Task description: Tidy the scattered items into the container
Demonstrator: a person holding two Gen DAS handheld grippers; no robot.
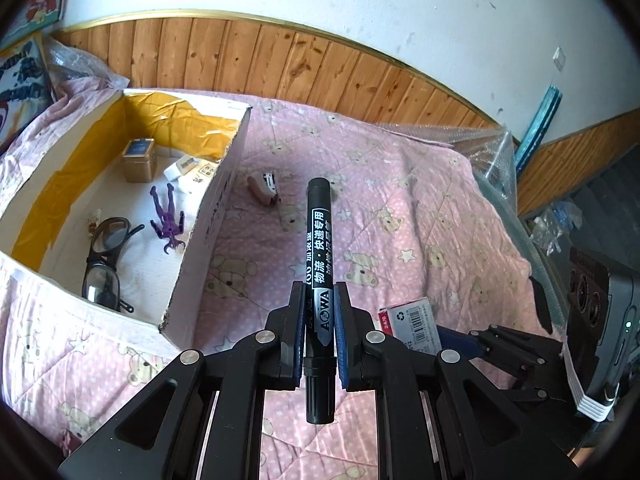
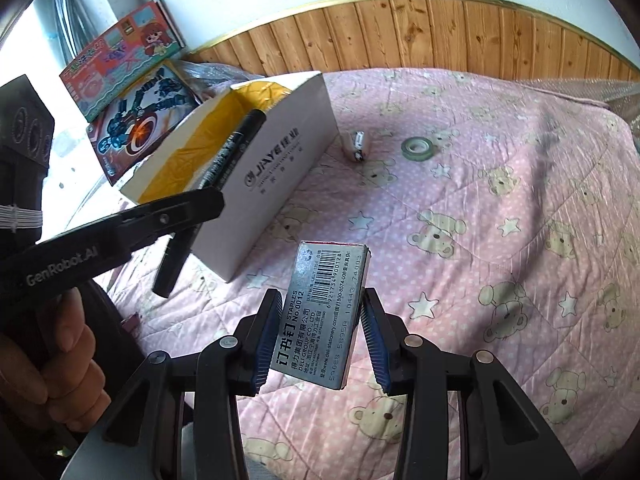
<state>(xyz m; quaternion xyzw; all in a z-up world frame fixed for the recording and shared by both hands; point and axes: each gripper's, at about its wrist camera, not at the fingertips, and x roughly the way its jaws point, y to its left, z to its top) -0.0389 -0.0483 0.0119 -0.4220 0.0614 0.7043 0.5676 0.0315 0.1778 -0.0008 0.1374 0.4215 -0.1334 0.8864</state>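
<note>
Over the pink bear-print bed (image 1: 400,208), in the left wrist view, the left gripper (image 1: 319,300) is clamping a black marker (image 1: 319,240) with white lettering, its jaws closed on the barrel. Left of it, the white box (image 1: 208,216) is holding glasses (image 1: 105,256), a purple figure (image 1: 170,220) and a gold tin (image 1: 138,160). A stapler (image 1: 264,189) is lying beside the box.

From the right wrist view, the right gripper (image 2: 320,320) is gripping a grey staples box (image 2: 324,312) with a barcode, above the bed. Beyond it, a tape roll (image 2: 418,147) is lying near the stapler (image 2: 357,144).
</note>
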